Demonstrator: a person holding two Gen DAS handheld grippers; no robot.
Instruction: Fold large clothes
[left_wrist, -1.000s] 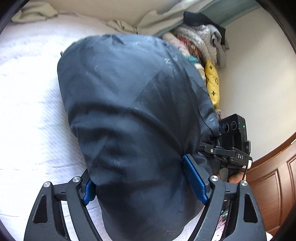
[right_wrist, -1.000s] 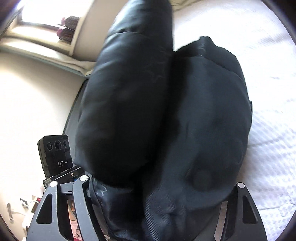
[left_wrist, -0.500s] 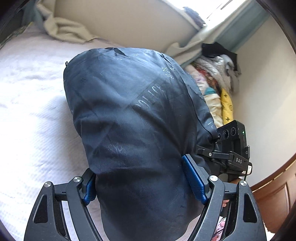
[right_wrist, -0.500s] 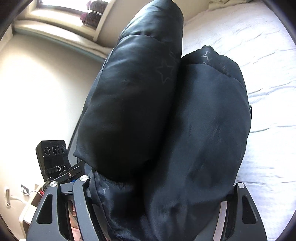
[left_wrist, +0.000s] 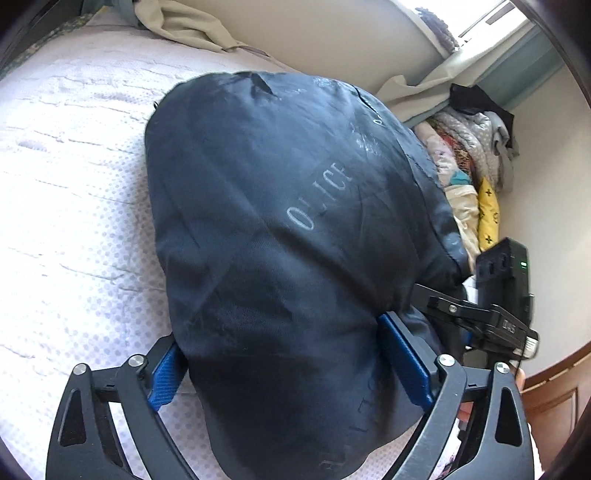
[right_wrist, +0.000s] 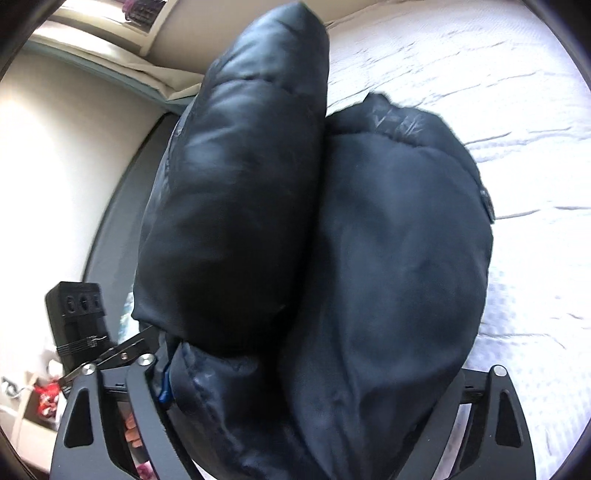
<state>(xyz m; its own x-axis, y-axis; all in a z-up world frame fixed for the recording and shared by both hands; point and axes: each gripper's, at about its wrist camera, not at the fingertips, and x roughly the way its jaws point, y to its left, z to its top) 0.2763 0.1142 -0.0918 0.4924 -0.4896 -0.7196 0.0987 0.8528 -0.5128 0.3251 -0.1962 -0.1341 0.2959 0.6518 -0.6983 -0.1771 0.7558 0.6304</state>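
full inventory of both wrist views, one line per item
jacket: 1, dark navy, puffy, faint printed lettering, bunched between the fingers of both grippers, over the bed
bed: 1, white textured cover, under the jacket
clothes pile: 1, mixed colours, against the wall at the bed's far corner
beige cloth: 1, crumpled at the bed's far edge
window sill: 1, pale, top of right wrist view
wood panel: 1, brown, lower right of left wrist view
left gripper: black, blue pads, shut on jacket
right gripper: black, mostly hidden by jacket, shut on it
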